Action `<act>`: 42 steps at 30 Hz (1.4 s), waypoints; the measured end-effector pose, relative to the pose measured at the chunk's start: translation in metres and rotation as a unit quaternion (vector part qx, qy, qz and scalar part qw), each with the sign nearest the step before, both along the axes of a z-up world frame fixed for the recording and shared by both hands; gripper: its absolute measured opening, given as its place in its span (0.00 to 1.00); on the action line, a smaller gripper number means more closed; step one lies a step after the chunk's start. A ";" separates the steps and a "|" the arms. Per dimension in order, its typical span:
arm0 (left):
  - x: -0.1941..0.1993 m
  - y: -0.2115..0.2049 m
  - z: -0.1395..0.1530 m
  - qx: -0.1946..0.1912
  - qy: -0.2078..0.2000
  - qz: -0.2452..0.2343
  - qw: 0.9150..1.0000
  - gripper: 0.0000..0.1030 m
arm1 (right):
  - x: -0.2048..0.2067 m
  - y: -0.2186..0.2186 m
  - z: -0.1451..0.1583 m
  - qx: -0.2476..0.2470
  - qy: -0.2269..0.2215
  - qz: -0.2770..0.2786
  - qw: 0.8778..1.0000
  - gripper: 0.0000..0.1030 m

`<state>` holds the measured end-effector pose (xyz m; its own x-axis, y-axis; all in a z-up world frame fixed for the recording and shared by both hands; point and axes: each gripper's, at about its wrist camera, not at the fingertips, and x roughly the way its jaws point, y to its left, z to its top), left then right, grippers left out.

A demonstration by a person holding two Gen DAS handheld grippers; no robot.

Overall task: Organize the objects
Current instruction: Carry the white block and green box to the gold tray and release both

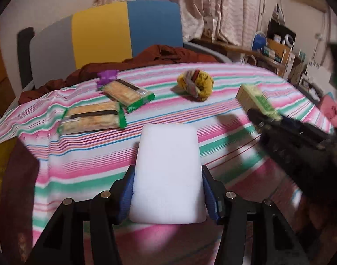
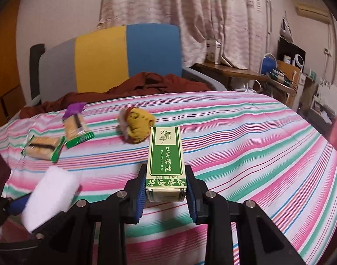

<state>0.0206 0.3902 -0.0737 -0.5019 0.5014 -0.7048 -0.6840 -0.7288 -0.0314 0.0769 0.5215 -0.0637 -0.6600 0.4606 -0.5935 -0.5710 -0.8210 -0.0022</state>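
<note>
My left gripper point(image 1: 167, 190) is shut on a white foam block point(image 1: 167, 172), held over the near edge of the striped tablecloth point(image 1: 84, 154). My right gripper point(image 2: 165, 185) is shut on a green and cream essential oil box point(image 2: 165, 154), held upright above the cloth. That box point(image 1: 255, 99) and the right gripper show blurred at the right of the left wrist view. The white block point(image 2: 50, 194) shows at the lower left of the right wrist view. Two biscuit packs point(image 1: 91, 118) point(image 1: 126, 95) and a yellow crumpled bundle point(image 1: 196, 84) lie on the cloth.
A purple wrapper point(image 1: 106, 77) lies beside the far biscuit pack. A rust-brown cloth point(image 1: 146, 58) is heaped at the table's far edge, before a grey, yellow and blue chair back point(image 1: 102, 35). A cluttered wooden shelf point(image 2: 276, 75) stands at the right by the curtains.
</note>
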 end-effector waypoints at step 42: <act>-0.123 -0.280 0.044 0.102 -0.129 0.233 0.959 0.55 | -0.010 -0.193 0.049 -0.043 0.019 0.218 0.975 0.30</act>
